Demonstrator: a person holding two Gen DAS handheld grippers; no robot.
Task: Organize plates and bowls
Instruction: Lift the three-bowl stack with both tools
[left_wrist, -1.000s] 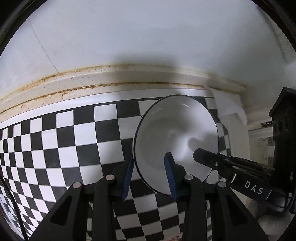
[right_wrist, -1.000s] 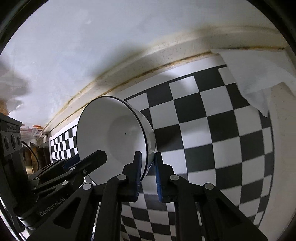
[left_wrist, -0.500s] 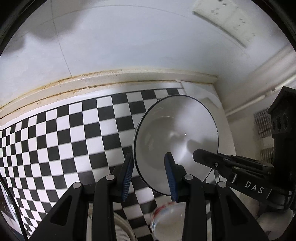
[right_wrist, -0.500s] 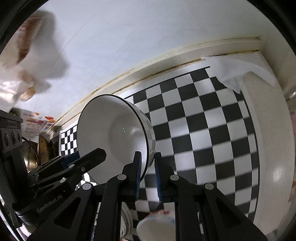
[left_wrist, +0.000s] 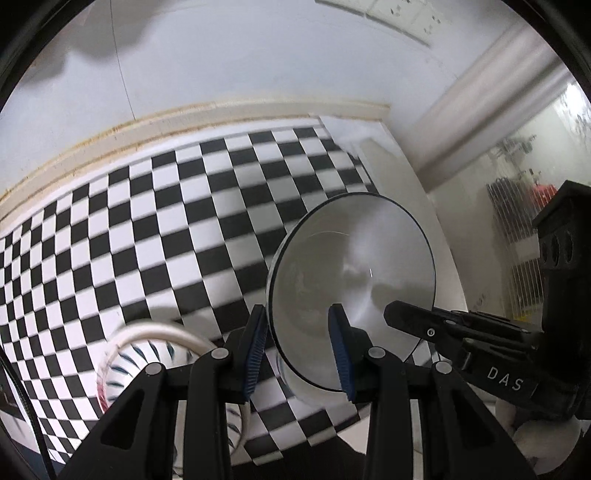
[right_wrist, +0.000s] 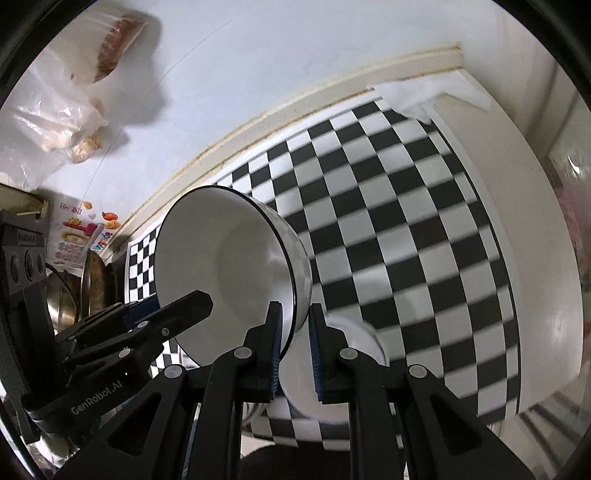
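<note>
- From my left wrist camera, the left gripper (left_wrist: 297, 354) is clamped on the near wall of the white bowl (left_wrist: 354, 273): one blue pad sits outside the dark-lined rim, the other inside the bowl.
- The bowl hangs tilted, its opening turned toward the left camera, raised off the checkered cloth (left_wrist: 147, 236).
- Below my left fingers, on the cloth, I see a second bowl with dark dashes on its wall and a reddish rim (left_wrist: 155, 354); it is blurred.
- On the right of that view, the right gripper (left_wrist: 391, 317) reaches in from the side and meets the bowl at its far lower edge.
- In my right wrist camera, the left gripper (right_wrist: 173, 308) comes in from the left edge and its tip overlaps the bowl's (right_wrist: 229, 269) lower rim.
- The right gripper (right_wrist: 295, 350) has its jaws nearly together, pinching the thin wall of the bowl at the rim, one pad inside and one outside.
- Under the right fingers a plain white bowl (right_wrist: 332, 369) rests on the cloth (right_wrist: 406, 240), blurred and partly hidden.
- A crumpled white paper (right_wrist: 417, 96) lies at the cloth's far corner by the wall.
</note>
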